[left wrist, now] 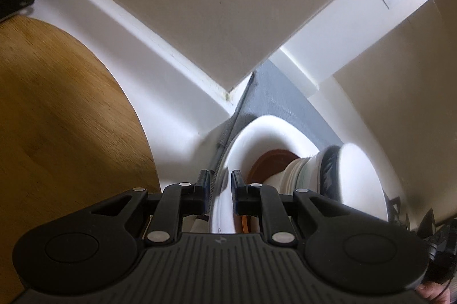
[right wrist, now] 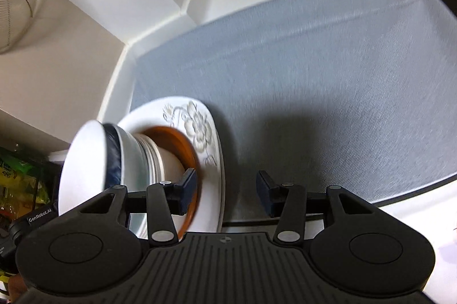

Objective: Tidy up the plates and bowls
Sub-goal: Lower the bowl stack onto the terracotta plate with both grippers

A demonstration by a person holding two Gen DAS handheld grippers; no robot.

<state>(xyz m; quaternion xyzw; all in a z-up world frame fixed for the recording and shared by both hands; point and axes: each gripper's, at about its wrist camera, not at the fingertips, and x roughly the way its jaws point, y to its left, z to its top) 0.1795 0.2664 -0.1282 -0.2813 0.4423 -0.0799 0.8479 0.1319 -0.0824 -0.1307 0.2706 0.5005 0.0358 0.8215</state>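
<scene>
Left gripper (left wrist: 220, 189) is clamped on the rim of the white plate (left wrist: 257, 132), low centre of its frame. The plate carries a brown plate (right wrist: 187, 144) and stacked bowls (right wrist: 94, 161), all over the grey mat (right wrist: 314, 75). Right gripper (right wrist: 225, 192) stands apart-jawed at lower centre; its left finger (right wrist: 187, 188) lies over the brown plate's rim, contact unclear. A wooden board (left wrist: 57, 118) lies at left.

plate (right wrist: 200, 130): glossy ceramic | mat (right wrist: 314, 75): woven cloth | table (left wrist: 57, 118): wood
</scene>
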